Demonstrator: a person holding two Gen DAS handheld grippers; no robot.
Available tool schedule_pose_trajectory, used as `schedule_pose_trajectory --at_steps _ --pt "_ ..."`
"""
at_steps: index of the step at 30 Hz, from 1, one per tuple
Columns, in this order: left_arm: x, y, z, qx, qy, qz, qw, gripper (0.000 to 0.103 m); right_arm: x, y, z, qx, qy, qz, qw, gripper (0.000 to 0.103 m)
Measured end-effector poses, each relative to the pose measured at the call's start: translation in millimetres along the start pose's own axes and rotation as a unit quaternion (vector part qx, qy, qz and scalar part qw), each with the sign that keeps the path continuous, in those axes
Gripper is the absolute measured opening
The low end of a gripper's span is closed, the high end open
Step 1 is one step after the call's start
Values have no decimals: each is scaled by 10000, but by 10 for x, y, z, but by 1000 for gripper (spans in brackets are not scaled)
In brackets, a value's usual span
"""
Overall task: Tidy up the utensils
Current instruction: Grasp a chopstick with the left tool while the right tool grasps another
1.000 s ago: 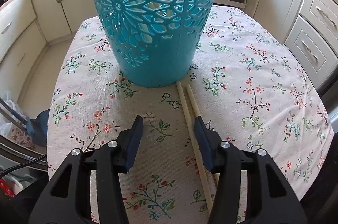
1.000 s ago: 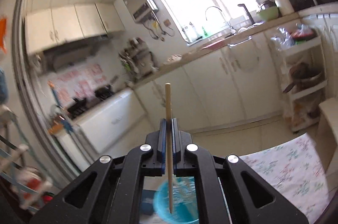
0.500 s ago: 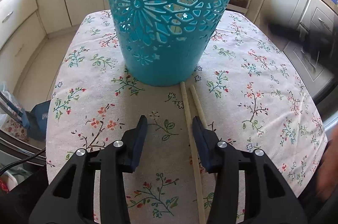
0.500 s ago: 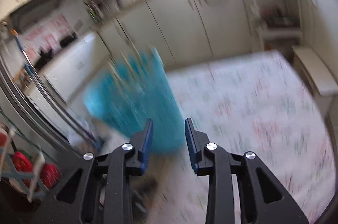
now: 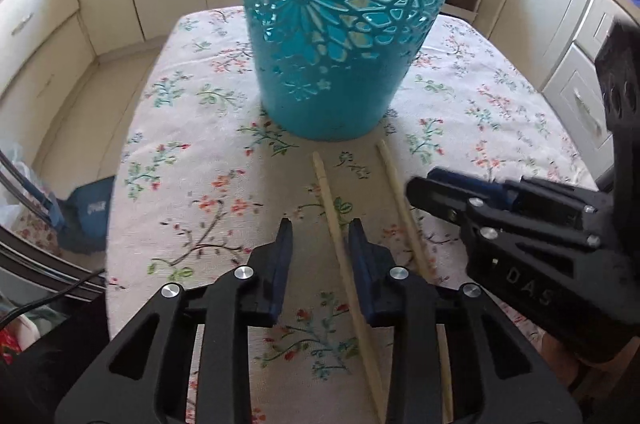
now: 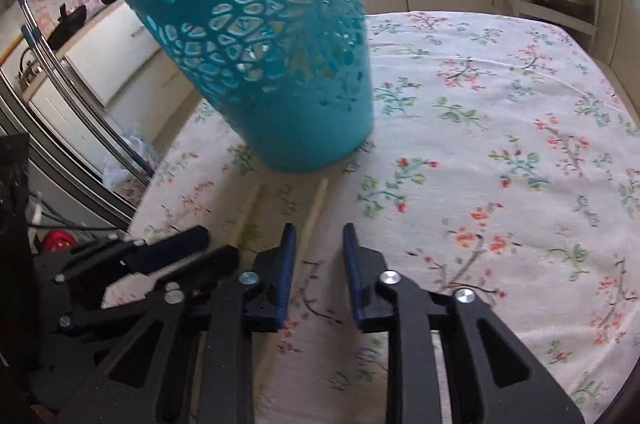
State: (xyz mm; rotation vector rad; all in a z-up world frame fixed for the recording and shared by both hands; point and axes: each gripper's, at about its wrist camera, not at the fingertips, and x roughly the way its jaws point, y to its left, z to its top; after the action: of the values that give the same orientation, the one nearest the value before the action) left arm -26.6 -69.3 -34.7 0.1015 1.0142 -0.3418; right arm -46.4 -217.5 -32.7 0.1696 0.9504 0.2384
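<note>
Now you have two chopsticks left on the table point(image 5: 192, 183), so by the look of it the job is only partly done. Whether anything already stands in the teal holder point(image 5: 340, 23) you cannot tell, since its mouth is out of frame in both views and the cut-outs show nothing clear inside.

Your left tool point(image 5: 320, 240) is open, and its fingers straddle the left chopstick point(image 5: 340, 244) without closing on it. Your right tool point(image 6: 318, 244) is open too and holds nothing; the right chopstick point(image 5: 400, 199) lies just to the left of its left finger point(image 6: 286, 256), not between the pads. Seen from the left wrist, the right tool point(image 5: 424, 187) reaches in from the side, just beside that stick.

Both chopsticks are plain pale wood, slim and gently tapered, lying flat and roughly parallel, a little apart. Their far tips point at the holder's base; the right one ends just short of it, the left one a bit further back. The holder is a tall plastic tub that widens upward, pierced with flower and star shapes, upright on the floral tablecloth point(image 6: 500, 143).

What remains, in my judgement, is to grip each stick and drop it upright into the holder.
</note>
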Motion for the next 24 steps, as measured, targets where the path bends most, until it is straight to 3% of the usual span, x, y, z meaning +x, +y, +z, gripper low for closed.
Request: schedule_pose_trajectory --at_steps 4,7,8,9,11,13,15,17,22,23,24 --pt "54 0 90 1 44 57 10000 28 -62 -52 -44 -98 153 -36 9998 3" --pt "68 61 137 -153 62 47 9999 28 -90 -86 -43 206 110 418 9989 6" --pt "66 85 134 -204 53 56 9998 28 -93 -58 -31 226 38 450 9987 14" --pt "56 118 125 -262 38 63 9996 28 -79 -18 -15 217 8 470 9987 31" --pt "33 163 95 -301 27 95 9995 28 -30 83 -4 90 -33 390 9992 39" --pt "27 236 88 -339 28 131 9993 28 43 170 -32 -179 -37 189 9997 37" --pt "28 242 100 -306 49 141 9994 28 49 257 -53 -551 -41 -191 9983 20" --pt "43 197 115 -223 59 182 9996 29 32 230 -61 -638 50 -291 9975 11" --pt "125 37 187 8 58 285 9996 30 -65 27 -81 -563 222 -240 9979 6" --pt "142 4 197 73 54 309 9995 25 -81 -5 -94 -499 211 -186 9984 6" --pt "152 -28 209 137 62 291 9995 13 -94 -20 -103 -435 191 -134 9988 6"
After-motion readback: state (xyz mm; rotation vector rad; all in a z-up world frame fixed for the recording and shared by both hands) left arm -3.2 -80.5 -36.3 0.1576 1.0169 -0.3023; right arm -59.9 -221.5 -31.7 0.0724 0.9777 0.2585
